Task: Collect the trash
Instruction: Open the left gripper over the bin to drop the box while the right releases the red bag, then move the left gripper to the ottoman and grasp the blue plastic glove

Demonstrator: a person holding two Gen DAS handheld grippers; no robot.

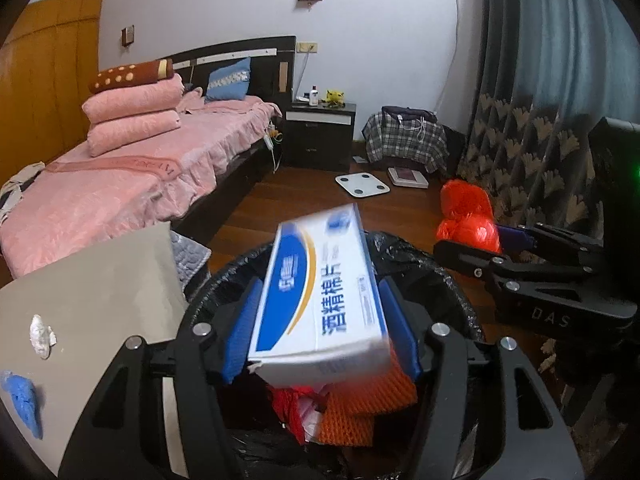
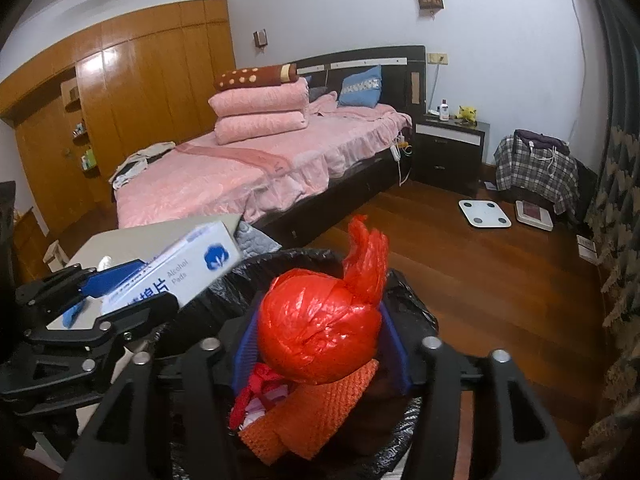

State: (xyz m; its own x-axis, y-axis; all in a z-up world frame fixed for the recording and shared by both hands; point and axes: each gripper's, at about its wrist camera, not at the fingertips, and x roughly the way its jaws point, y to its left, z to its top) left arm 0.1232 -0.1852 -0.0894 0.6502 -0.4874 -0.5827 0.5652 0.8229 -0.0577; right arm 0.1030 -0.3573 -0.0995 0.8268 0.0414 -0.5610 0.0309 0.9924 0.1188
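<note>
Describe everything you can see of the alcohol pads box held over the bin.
The alcohol pads box is a long white cardboard carton with a blue swoosh, an orange line, blue Chinese lettering and "Alcohol Pads" on one side. Its near end flap looks slightly open. It lies tilted, far end raised, clamped between the blue pads of the left tongs, above the black-lined trash bin. It looks slightly blurred.
</note>
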